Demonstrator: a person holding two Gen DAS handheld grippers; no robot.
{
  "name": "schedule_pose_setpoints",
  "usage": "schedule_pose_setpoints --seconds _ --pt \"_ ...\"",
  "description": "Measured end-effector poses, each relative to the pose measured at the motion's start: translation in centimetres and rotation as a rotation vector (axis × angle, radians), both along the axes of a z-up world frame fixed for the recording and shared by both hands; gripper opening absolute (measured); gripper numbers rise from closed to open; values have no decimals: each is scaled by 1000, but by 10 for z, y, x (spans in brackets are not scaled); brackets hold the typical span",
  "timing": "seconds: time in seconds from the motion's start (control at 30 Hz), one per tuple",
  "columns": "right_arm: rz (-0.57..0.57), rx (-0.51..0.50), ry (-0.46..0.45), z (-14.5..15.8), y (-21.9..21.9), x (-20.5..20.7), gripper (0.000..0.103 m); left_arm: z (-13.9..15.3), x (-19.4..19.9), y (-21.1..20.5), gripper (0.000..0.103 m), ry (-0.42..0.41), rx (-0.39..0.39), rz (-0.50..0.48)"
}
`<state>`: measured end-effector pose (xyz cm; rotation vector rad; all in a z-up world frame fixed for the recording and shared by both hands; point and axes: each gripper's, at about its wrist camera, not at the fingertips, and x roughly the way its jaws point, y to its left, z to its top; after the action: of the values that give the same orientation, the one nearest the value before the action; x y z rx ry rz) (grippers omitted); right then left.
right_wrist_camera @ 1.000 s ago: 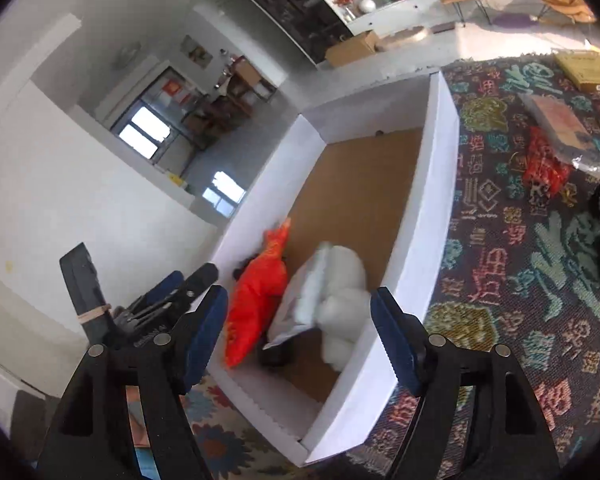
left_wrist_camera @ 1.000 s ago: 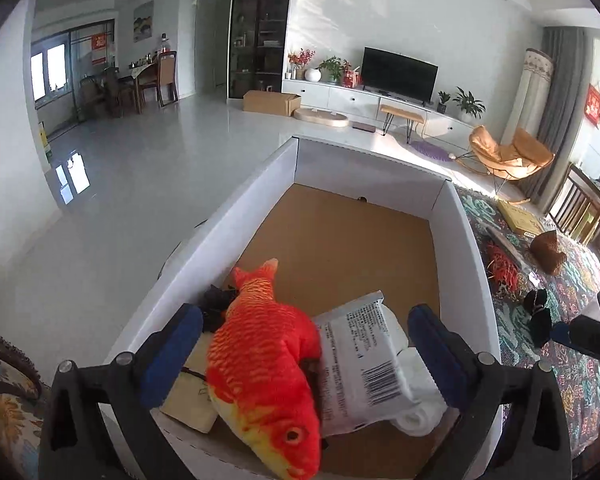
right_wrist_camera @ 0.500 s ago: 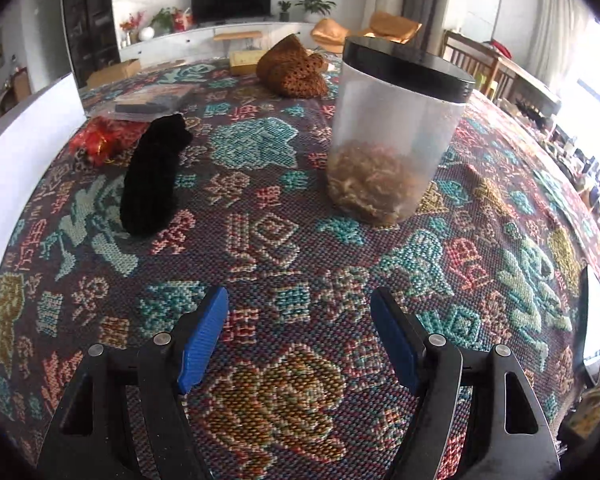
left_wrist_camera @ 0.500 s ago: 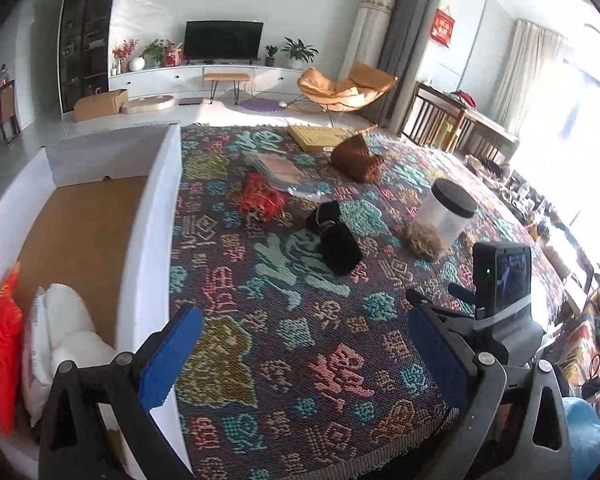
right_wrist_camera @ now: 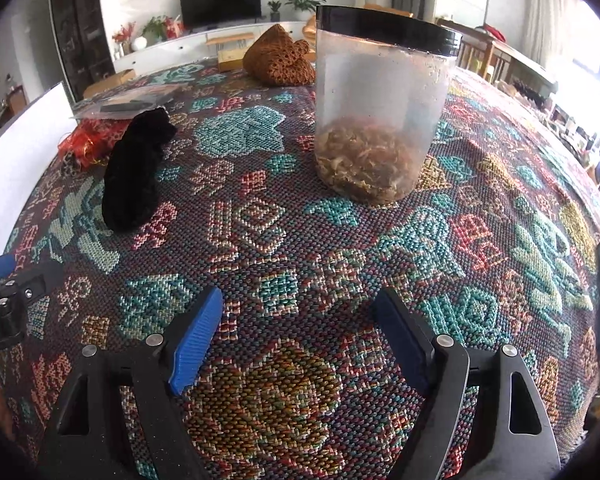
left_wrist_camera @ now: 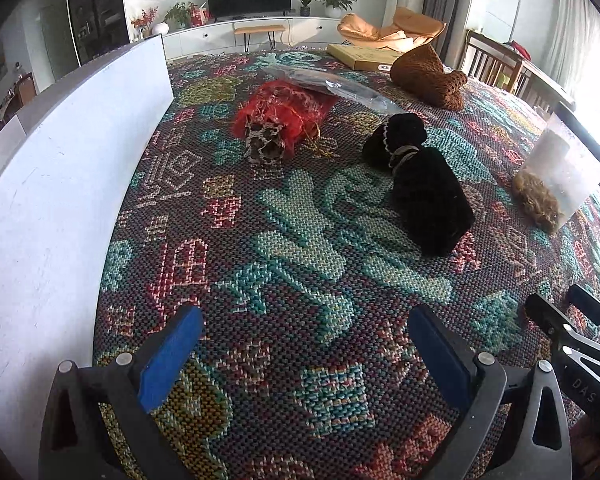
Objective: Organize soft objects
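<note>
Two grippers, left (left_wrist_camera: 304, 344) and right (right_wrist_camera: 298, 334), both released and empty: you should take the black velvet pouch (left_wrist_camera: 420, 188) at 1 o'clock by its middle.

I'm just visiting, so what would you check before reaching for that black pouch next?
1. Left gripper open and holding nothing: ok.
2. Right gripper open and holding nothing: ok.
3. Black pouch lies alone on the cloth, apart from the red pouch: ok.
4. Jar upright, lid on, clear of the black pouch: ok.
5. Nothing between the left gripper and the black pouch: ok.
6. Room left in the box: cannot tell, only its outer wall shows.
</note>
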<state>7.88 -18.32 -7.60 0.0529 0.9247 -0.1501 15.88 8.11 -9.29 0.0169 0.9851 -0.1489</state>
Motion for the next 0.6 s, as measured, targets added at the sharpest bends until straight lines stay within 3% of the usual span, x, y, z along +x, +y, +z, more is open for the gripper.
schedule_pose_setpoints --seconds 0.17,0.6 --pt "2 3 1 -1 -2 2 84 -5 -4 -1 103 -44 36 10" --pt "2 3 1 -1 -1 2 84 -5 -4 -2 103 -45 38 13"
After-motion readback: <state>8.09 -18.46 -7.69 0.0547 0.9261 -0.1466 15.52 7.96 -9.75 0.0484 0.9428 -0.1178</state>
